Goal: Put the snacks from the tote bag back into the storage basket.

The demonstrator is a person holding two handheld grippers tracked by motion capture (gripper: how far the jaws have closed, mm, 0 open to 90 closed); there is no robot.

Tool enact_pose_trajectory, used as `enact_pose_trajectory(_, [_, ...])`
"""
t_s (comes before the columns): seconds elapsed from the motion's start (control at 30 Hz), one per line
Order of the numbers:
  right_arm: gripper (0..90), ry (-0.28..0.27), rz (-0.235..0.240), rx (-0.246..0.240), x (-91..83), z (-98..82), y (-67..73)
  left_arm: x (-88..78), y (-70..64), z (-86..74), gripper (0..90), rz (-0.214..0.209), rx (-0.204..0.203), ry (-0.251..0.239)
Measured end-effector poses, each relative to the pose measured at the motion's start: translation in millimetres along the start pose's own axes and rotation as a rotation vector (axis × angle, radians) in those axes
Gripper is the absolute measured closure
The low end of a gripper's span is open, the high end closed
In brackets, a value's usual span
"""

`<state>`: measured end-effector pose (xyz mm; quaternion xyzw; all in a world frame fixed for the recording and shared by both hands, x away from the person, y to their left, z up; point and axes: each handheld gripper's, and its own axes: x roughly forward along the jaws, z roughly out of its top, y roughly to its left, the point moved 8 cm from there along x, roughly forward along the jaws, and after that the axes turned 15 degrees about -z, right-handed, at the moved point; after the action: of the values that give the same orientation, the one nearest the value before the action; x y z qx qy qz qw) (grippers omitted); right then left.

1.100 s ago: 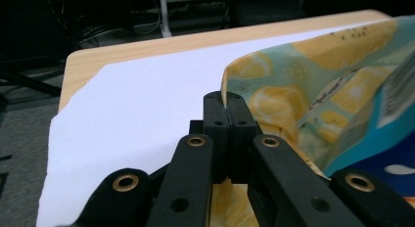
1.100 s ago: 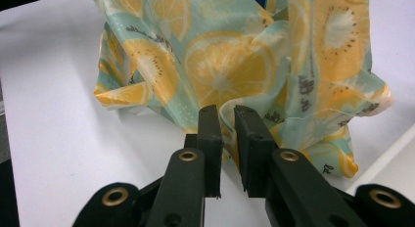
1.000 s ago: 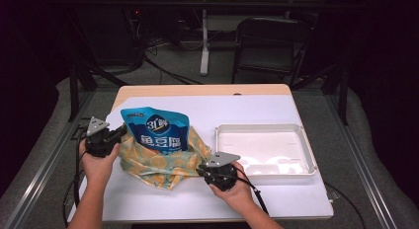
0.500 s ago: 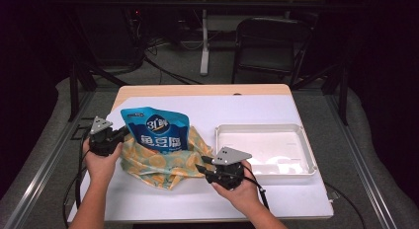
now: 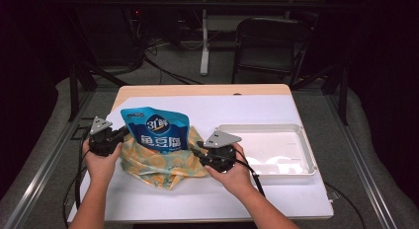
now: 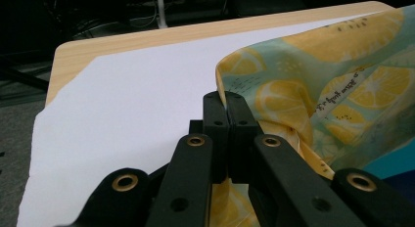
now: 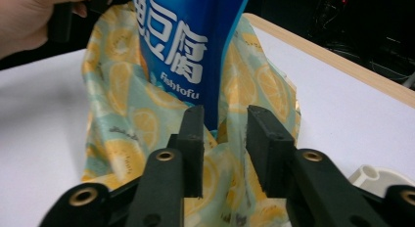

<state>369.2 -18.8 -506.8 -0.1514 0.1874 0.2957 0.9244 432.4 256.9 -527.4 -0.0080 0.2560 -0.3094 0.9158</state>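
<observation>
Bag [image 5: 160,162]: lemon-print cloth on table [image 5: 276,108] left of tray [image 5: 307,155], blue pouch [image 5: 158,129] standing in its mouth.
Left gripper [image 6: 227,109]: clamped on bag's rim.
Right gripper [image 7: 224,134]: jaws just closing, part open, nothing pinched.
Advice: hold rim taut, grip opposite edge before lifting.

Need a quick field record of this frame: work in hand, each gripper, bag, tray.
work: blue snack pouch going into lemon-print cloth bag
left gripper: shut on the bag's edge
right gripper: jaws apart and just closing, cloth bunched between them, pads not pressing on it
pouch: upright, lower end inside the bag
tray: white, beside the bag on the right gripper's side
table: white sheet over wood
</observation>
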Motion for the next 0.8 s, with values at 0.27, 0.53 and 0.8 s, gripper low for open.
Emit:
enact_pose_trajectory(0.27, [90.0,0.035,-0.026,-0.002,11.9,0.4,-8.2,-0.5,-0.6,-0.9,88.7,0.000,0.003,0.002])
enact_pose_trajectory(0.53, [90.0,0.048,-0.057,0.040,27.3,4.3,-25.0,-1.6,3.9,-7.2,89.0,0.003,-0.017,0.002])
enact_pose_trajectory(0.8, [90.0,0.093,-0.071,0.089,47.0,-0.7,-37.1,-0.1,8.2,-14.4,89.0,0.013,-0.024,0.026])
